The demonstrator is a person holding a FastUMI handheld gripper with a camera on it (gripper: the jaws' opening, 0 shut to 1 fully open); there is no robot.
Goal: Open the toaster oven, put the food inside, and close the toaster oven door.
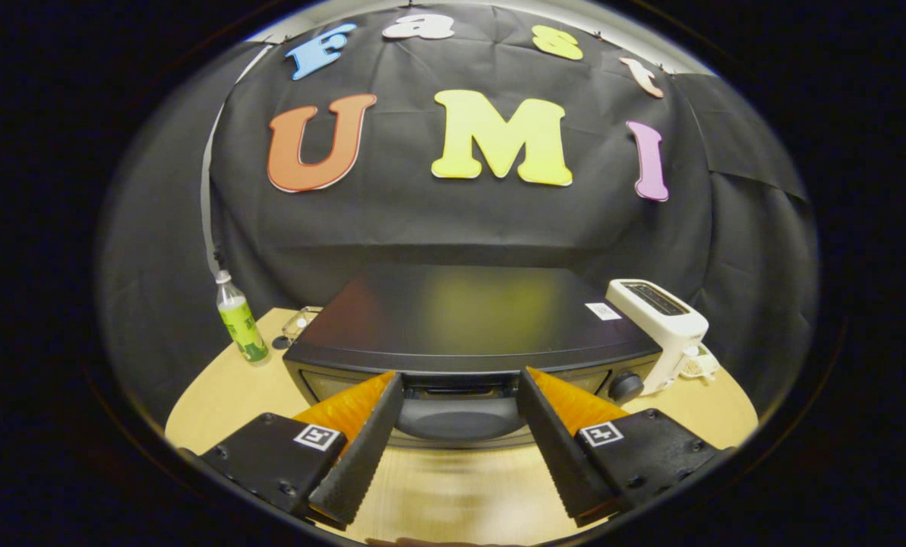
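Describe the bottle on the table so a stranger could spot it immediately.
Start at the big black toaster oven in the middle of the wooden table, just ahead of the open gripper fingers. Off its left corner, near the black cloth wall, stands the bottle. It is upright, clear plastic with a green label, unlike the white toaster on the opposite side.
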